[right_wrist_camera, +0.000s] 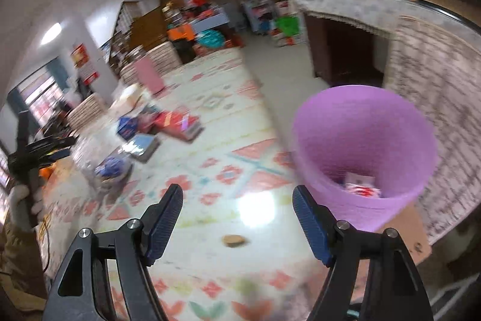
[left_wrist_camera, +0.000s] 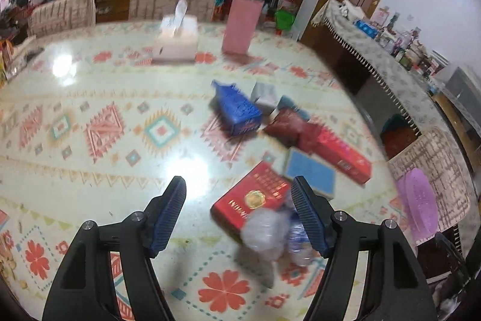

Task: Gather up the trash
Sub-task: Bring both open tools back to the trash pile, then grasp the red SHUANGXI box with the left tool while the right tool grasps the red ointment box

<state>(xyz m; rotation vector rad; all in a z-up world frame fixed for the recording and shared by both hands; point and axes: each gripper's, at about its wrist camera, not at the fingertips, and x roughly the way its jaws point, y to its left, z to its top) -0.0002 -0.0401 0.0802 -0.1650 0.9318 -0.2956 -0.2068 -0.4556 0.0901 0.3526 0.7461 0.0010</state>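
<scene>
In the left wrist view my left gripper [left_wrist_camera: 240,202] is open above the patterned table [left_wrist_camera: 99,98]. A flat red box [left_wrist_camera: 252,197] and a wad of clear plastic [left_wrist_camera: 264,233] lie on the table between its fingers, nearer the right one, and no pad presses on them. Beyond lie a blue box [left_wrist_camera: 237,110], a long red box [left_wrist_camera: 339,152], a flat blue box [left_wrist_camera: 309,170] and a dark red bag [left_wrist_camera: 285,125]. My right gripper [right_wrist_camera: 237,200] is open and empty over the table. The purple bin [right_wrist_camera: 363,146] stands just right of its right finger, with some trash [right_wrist_camera: 360,185] inside.
A tissue box [left_wrist_camera: 177,41] and a tall pink container [left_wrist_camera: 242,26] stand at the table's far side. The purple bin [left_wrist_camera: 418,200] sits off the table's right edge by a covered chair [left_wrist_camera: 436,158]. A small brown scrap [right_wrist_camera: 234,239] lies near my right gripper. A gloved hand [right_wrist_camera: 21,197] holds the left gripper.
</scene>
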